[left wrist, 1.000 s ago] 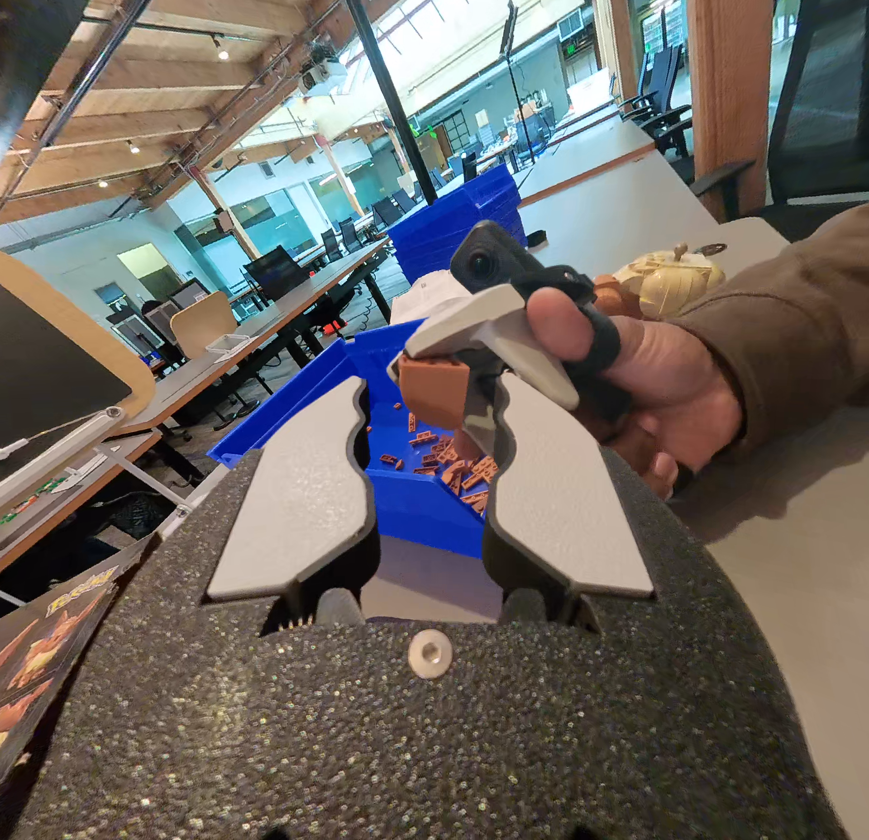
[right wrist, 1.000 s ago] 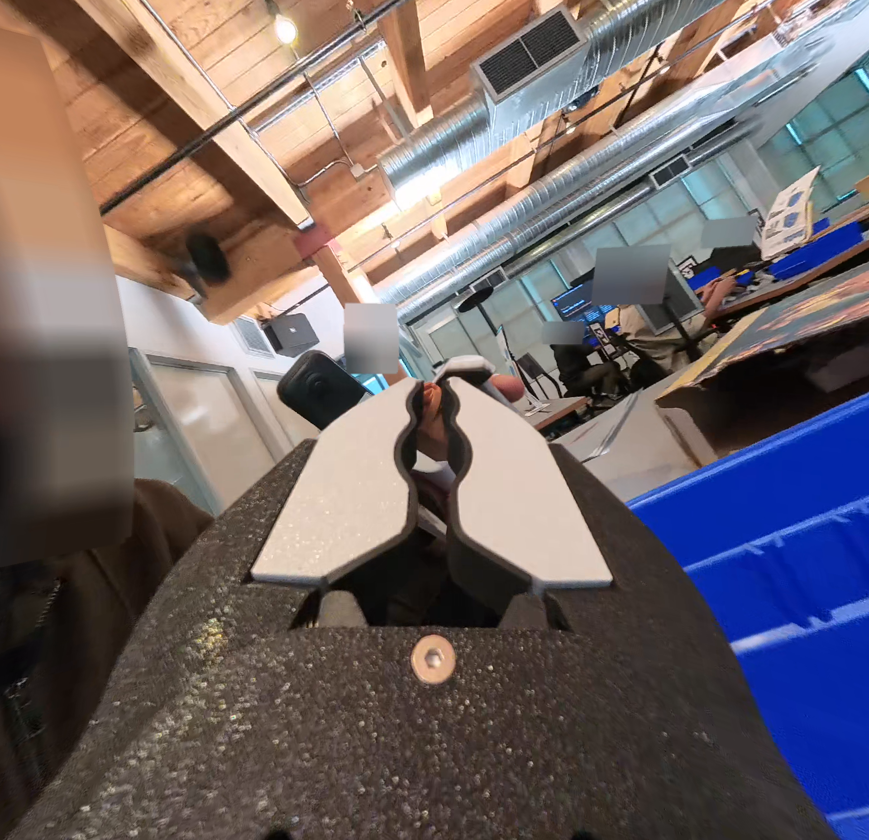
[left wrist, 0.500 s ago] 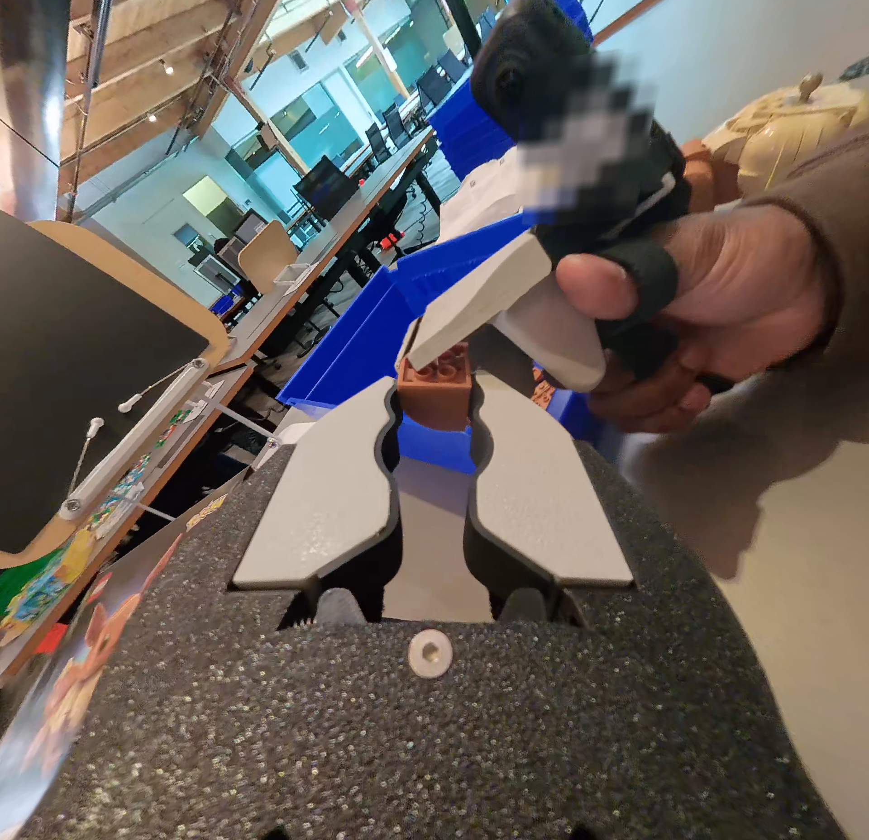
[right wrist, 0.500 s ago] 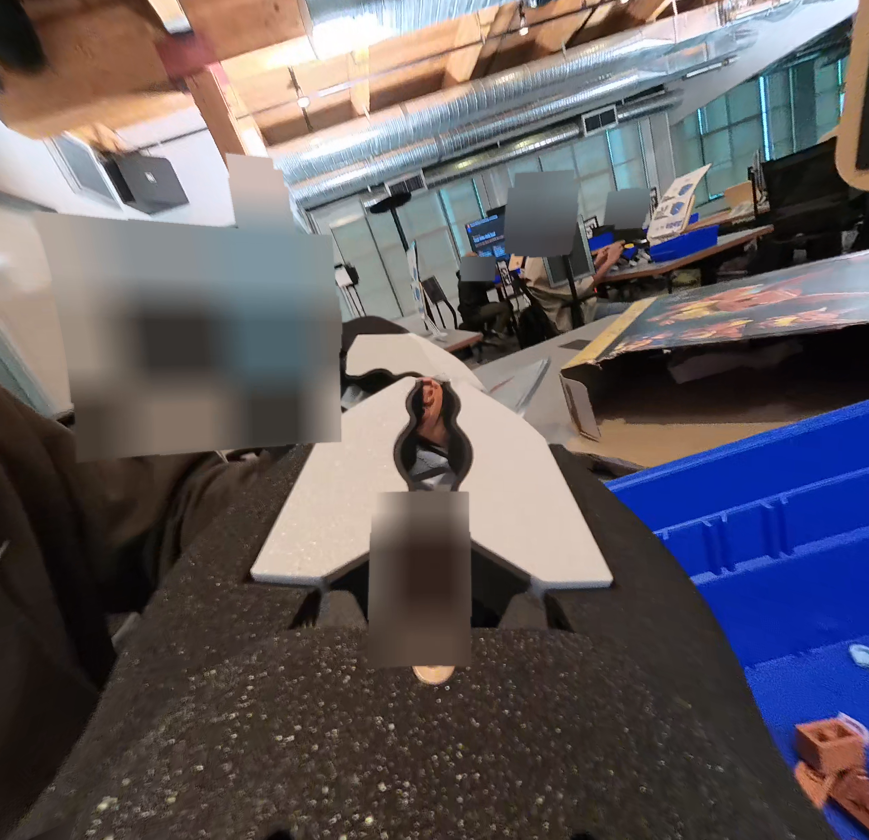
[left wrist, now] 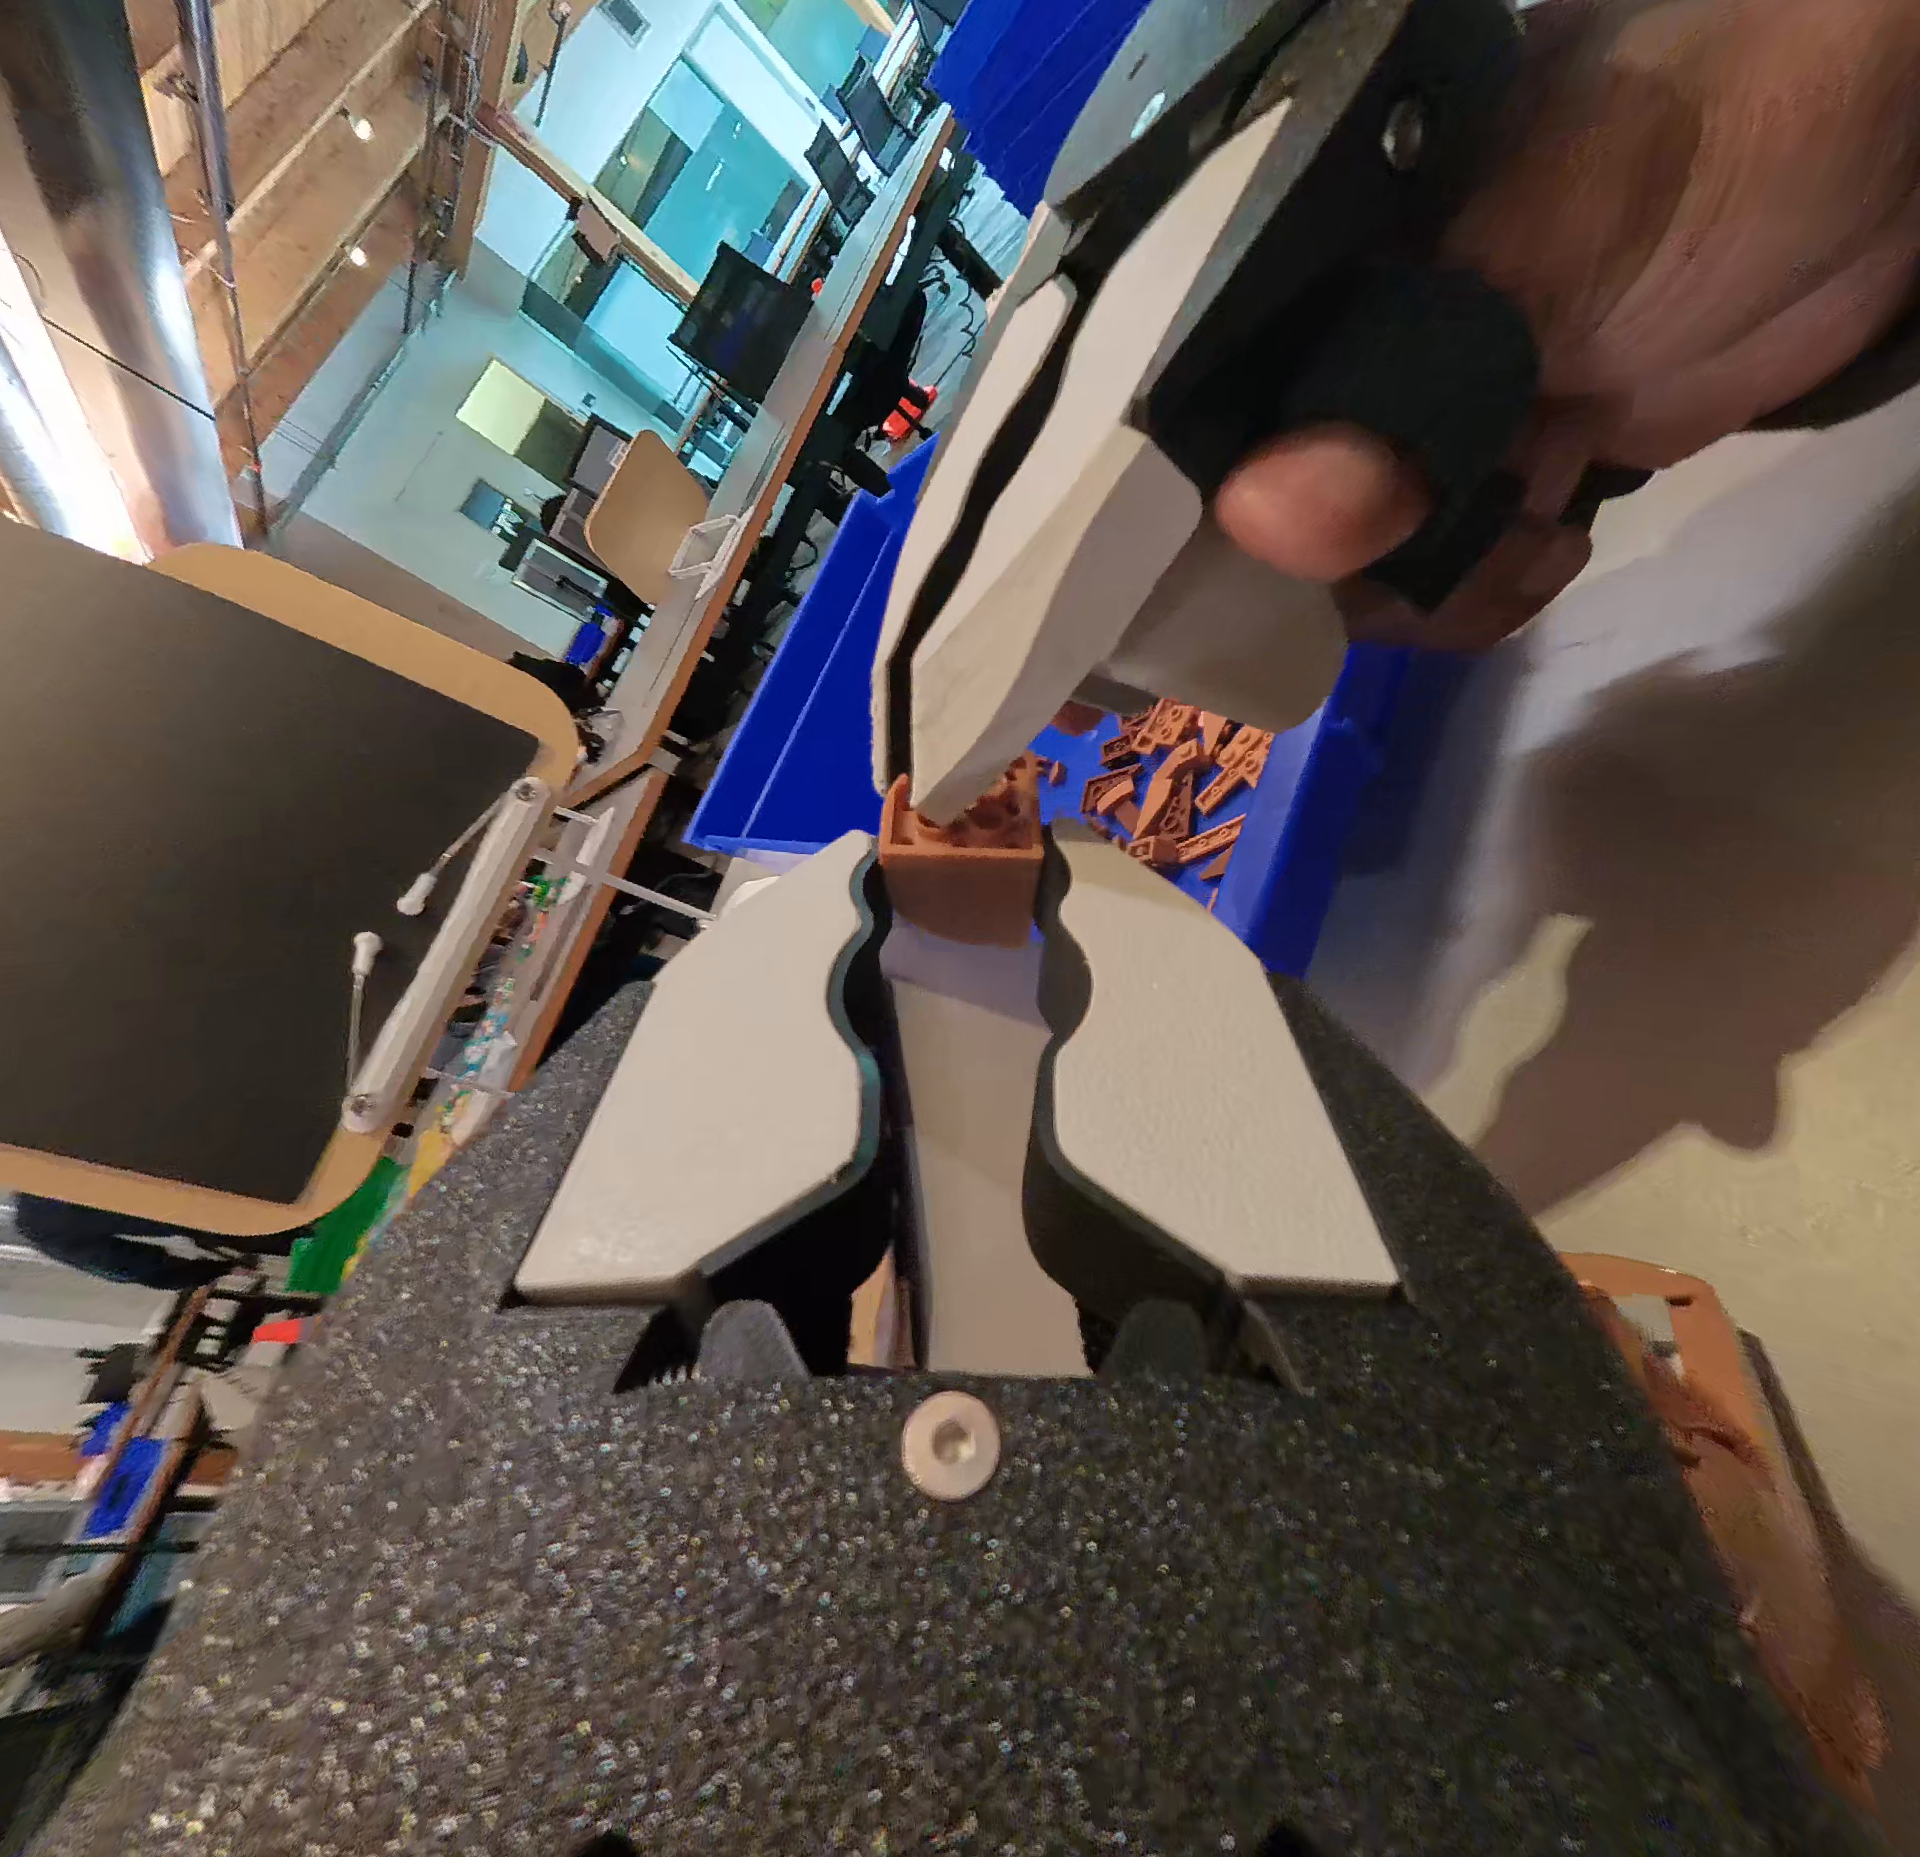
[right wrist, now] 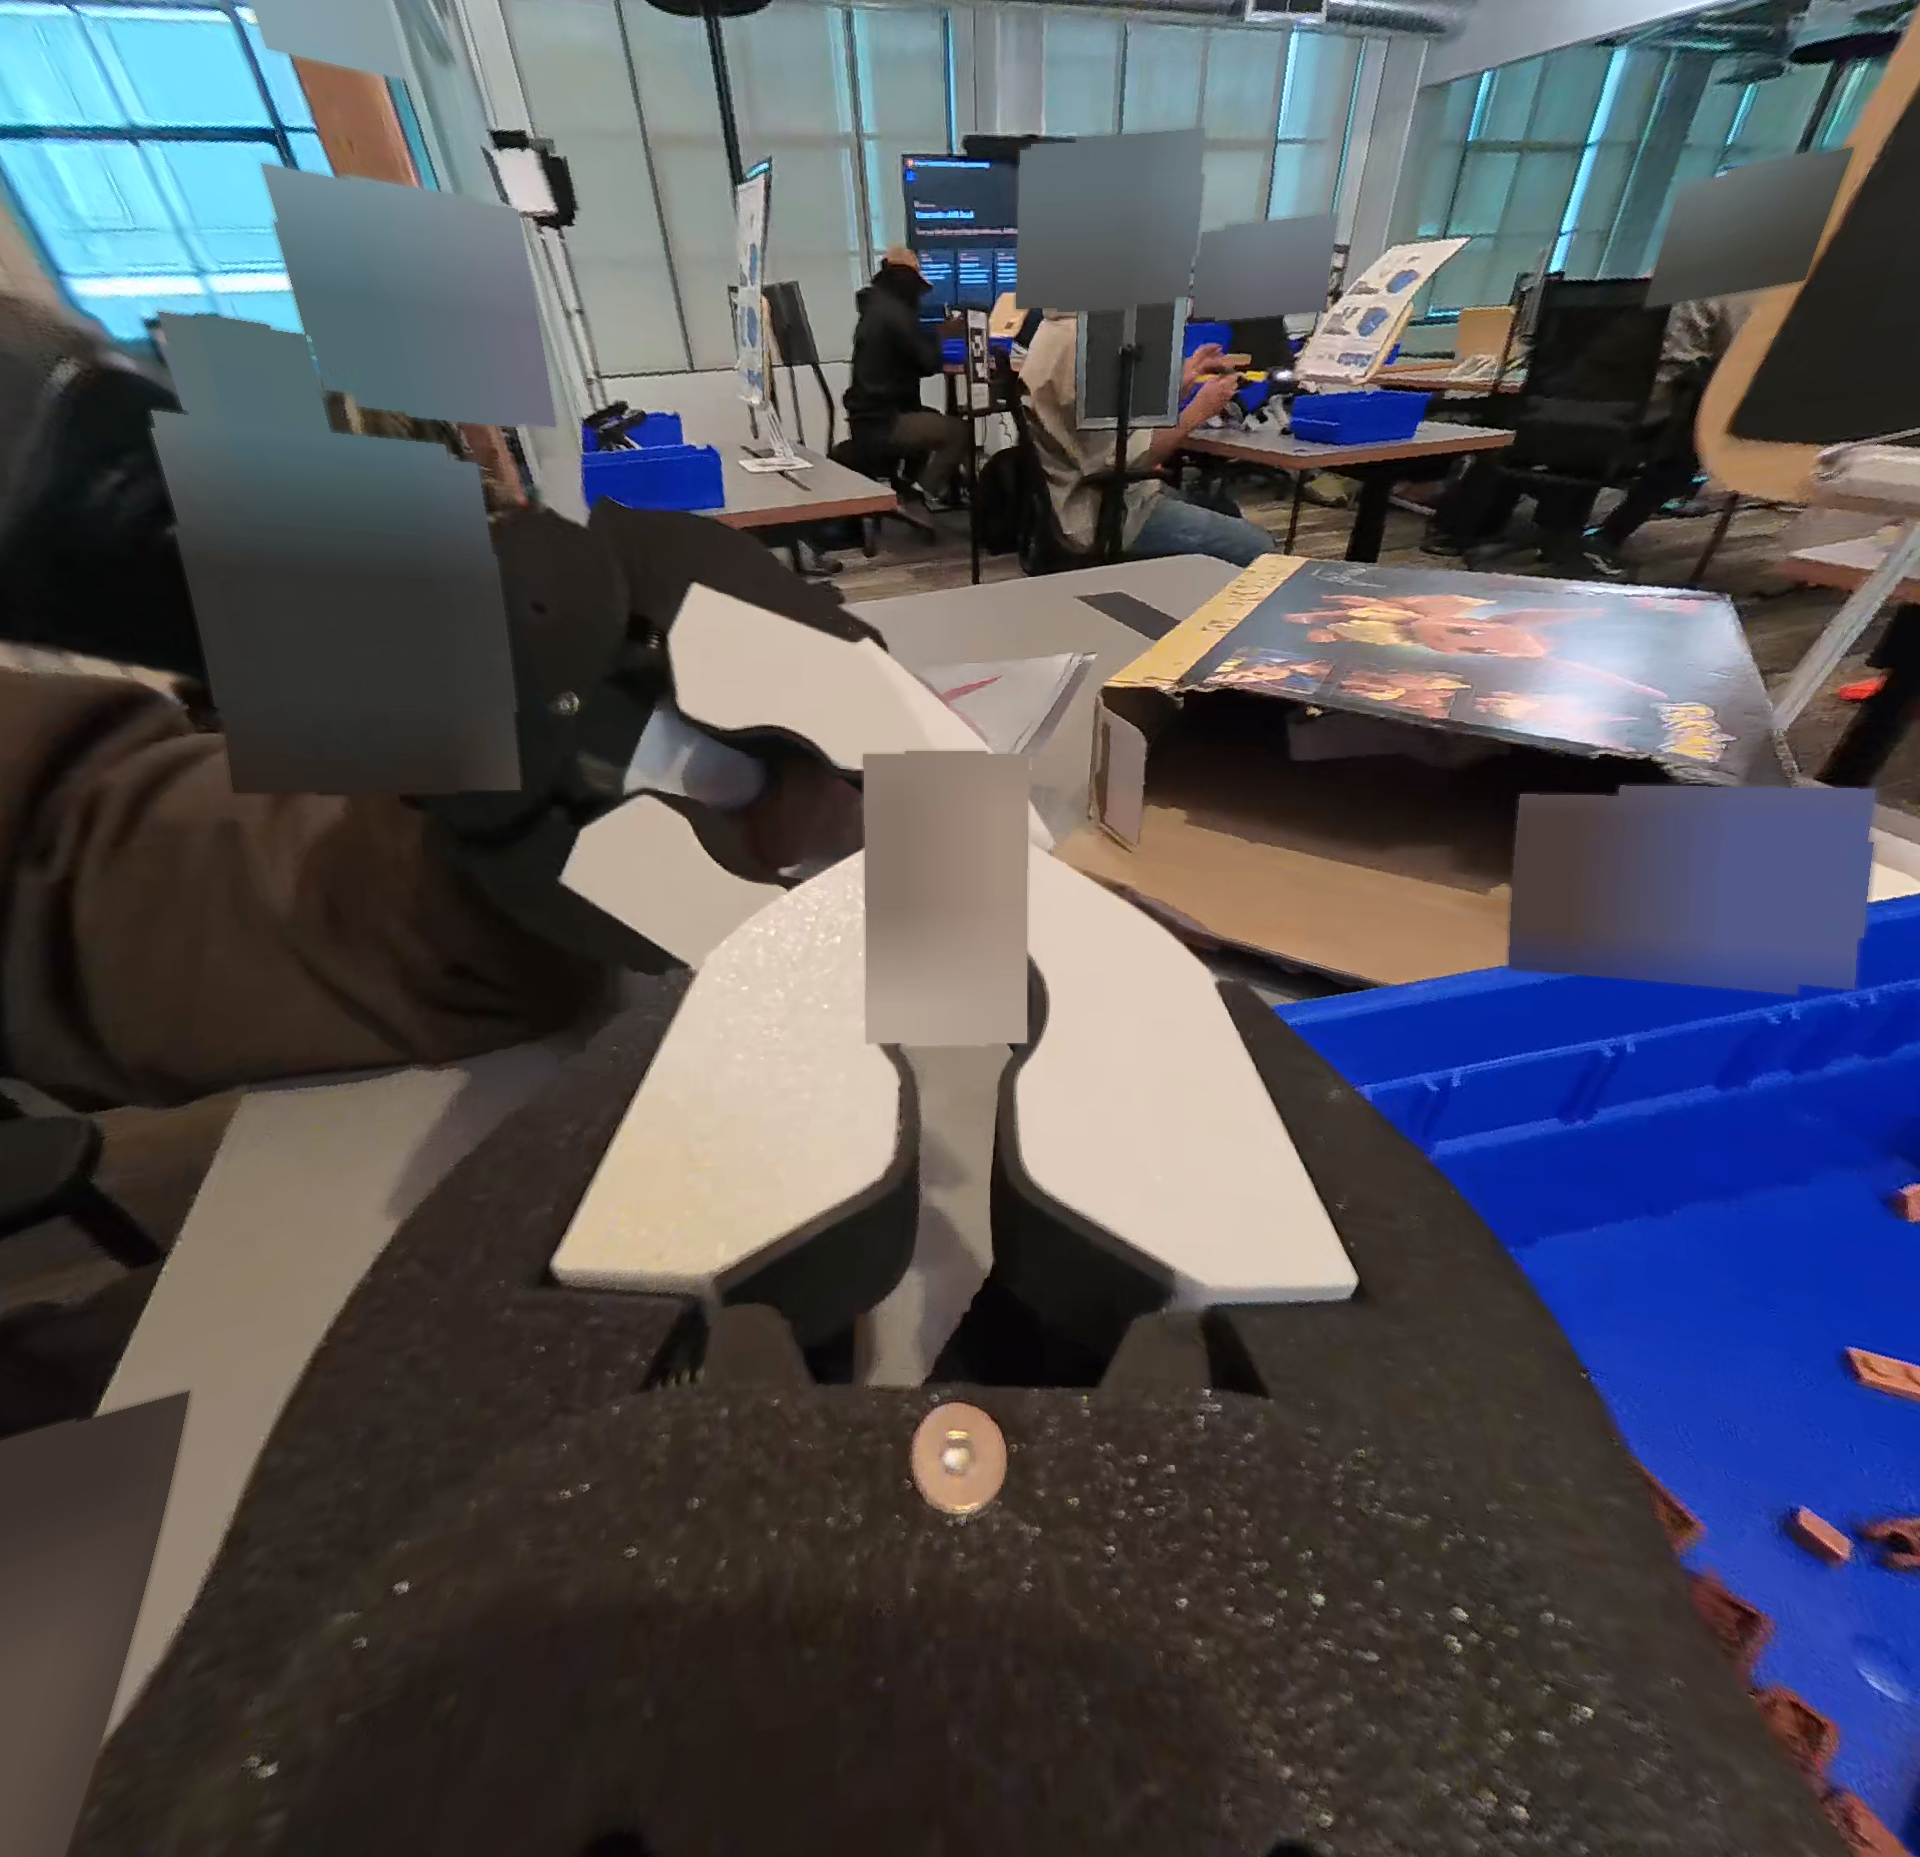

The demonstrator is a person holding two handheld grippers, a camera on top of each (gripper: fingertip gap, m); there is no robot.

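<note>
Left gripper (left wrist: 961,860) part closed, tips clamping brown brick (left wrist: 961,898) by its sides. Right gripper (left wrist: 916,781) comes in from above, tips touching brick top; own view blurs its tips, so can't tell its grip. Blue bin (left wrist: 810,727) just beyond, loose brown pieces (left wrist: 1174,779) inside.

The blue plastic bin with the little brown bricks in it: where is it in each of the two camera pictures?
Left wrist view: the blue plastic bin sits at centre, beyond the grey fingertips, with loose brown bricks inside.
Right wrist view: the same bin fills the lower right, with a few bricks along the right edge.
Shared landmark: the pale grey tabletop under the bin, seen at lower left in the right view.
</note>
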